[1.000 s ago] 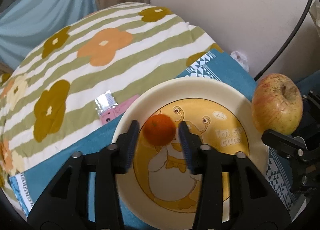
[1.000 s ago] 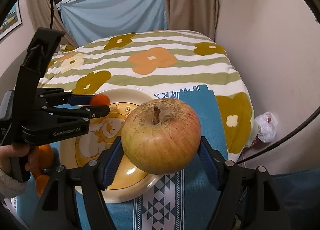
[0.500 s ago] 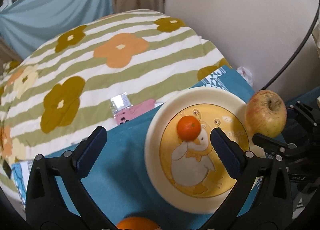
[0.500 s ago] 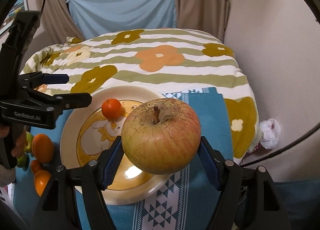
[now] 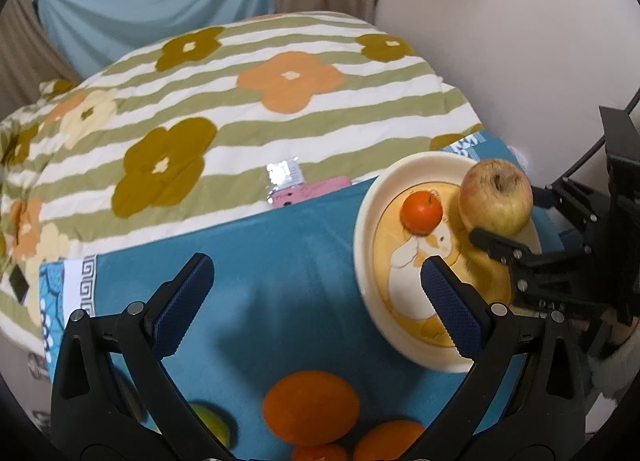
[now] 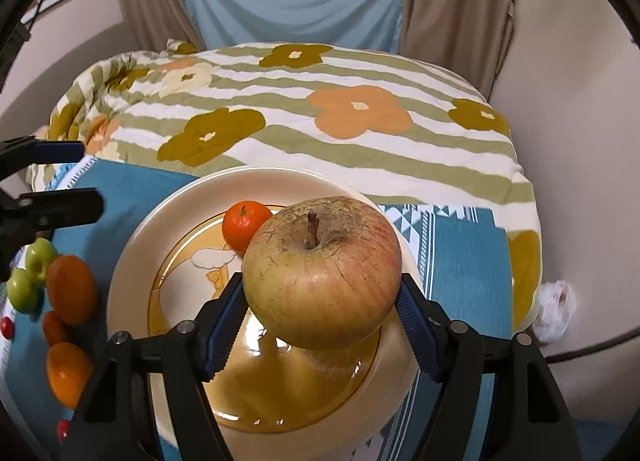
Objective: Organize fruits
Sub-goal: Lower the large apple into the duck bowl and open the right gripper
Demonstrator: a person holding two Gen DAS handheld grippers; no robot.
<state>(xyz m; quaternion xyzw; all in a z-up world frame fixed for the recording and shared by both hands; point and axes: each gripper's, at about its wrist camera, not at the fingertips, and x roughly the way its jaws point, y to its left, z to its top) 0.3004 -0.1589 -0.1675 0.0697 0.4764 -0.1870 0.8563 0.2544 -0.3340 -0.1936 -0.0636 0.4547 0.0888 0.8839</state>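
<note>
Two risks were seen: the apple (image 6: 322,271), clamped by the right gripper (image 6: 322,325) above the plate (image 6: 132,261), could roll onto the tangerine (image 6: 245,224) if released; the left gripper (image 5: 316,303) was spread empty.

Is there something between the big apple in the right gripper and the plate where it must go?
Nothing visible. The large yellow-red apple hangs over bare centre of the cream duck-print plate; the small orange tangerine sits behind it, aside.

Your left hand-held gripper (image 5: 316,285), low in its frame, stands wide open with nothing between its pads. Your right hand-held gripper (image 6: 320,317), at lower centre, clamps an apple (image 6: 322,271).
</note>
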